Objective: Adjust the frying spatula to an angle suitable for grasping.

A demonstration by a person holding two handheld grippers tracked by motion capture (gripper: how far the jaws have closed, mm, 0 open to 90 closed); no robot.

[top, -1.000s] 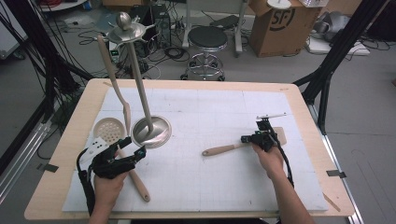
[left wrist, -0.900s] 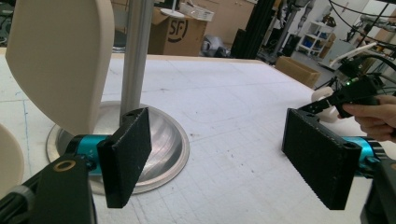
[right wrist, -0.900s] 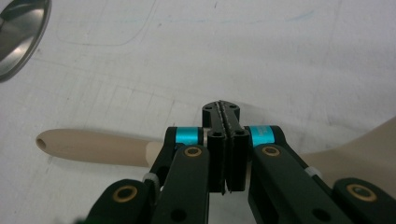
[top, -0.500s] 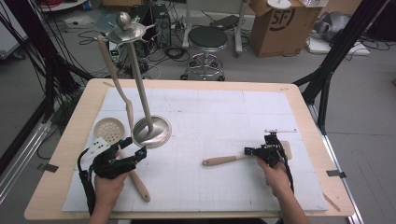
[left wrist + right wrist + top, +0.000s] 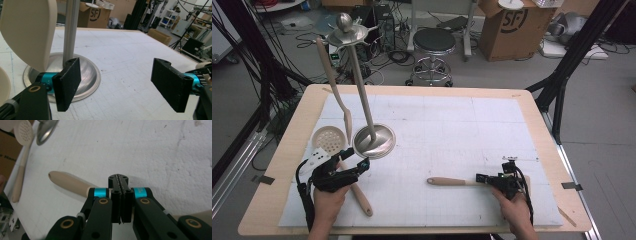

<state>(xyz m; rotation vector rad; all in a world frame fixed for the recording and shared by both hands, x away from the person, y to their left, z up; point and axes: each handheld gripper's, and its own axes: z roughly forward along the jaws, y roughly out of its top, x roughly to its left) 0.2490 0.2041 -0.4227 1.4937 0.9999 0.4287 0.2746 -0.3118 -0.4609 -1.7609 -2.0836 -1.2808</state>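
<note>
My right gripper rests low on the white mat near the front right, its jaws pressed together. A wooden-handled utensil sticks out to its left; the head end is hidden under the gripper, and the handle passes beneath the fingers. My left gripper stands open at the front left, nothing between its pads. Just beyond it is a metal stand with a cream spatula hanging from it. A slotted spoon lies on the mat under the left hand.
The stand's pole and hanging spatula blade rise close in front of the left jaws. Behind the wooden table edge are a stool, a cardboard box, cables and black frame poles.
My right gripper has moved toward the table's near edge, and the wooden-handled utensil has come along with it. The left gripper has stayed where it was, still open.
</note>
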